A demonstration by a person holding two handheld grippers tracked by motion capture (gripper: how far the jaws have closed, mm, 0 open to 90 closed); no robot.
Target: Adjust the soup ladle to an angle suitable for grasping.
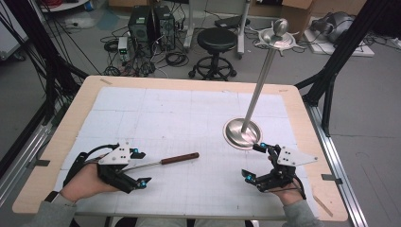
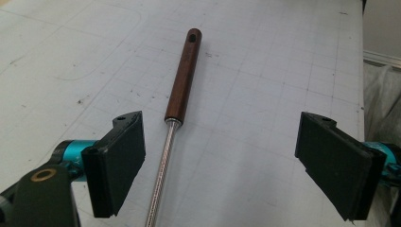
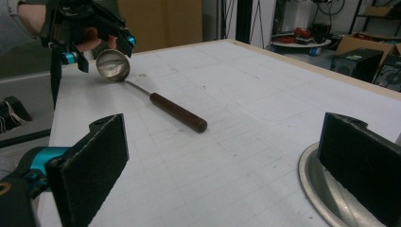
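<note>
At lower left of the high view, left gripper (image 1: 140,168) held wide above the ladle (image 1: 178,158), gripping nothing: thin ribbed metal shaft running between the black jaws in the left gripper view, dark brown wooden handle (image 2: 184,73) with a hole at its far end lying flat on the white gridded mat (image 1: 189,118). At lower right, right gripper (image 1: 253,161) likewise spread wide and empty, just beside the round base of the steel stand (image 1: 242,133). Farther up, slim pole rising toward upper right to a curly-armed, knob-topped head.
</note>
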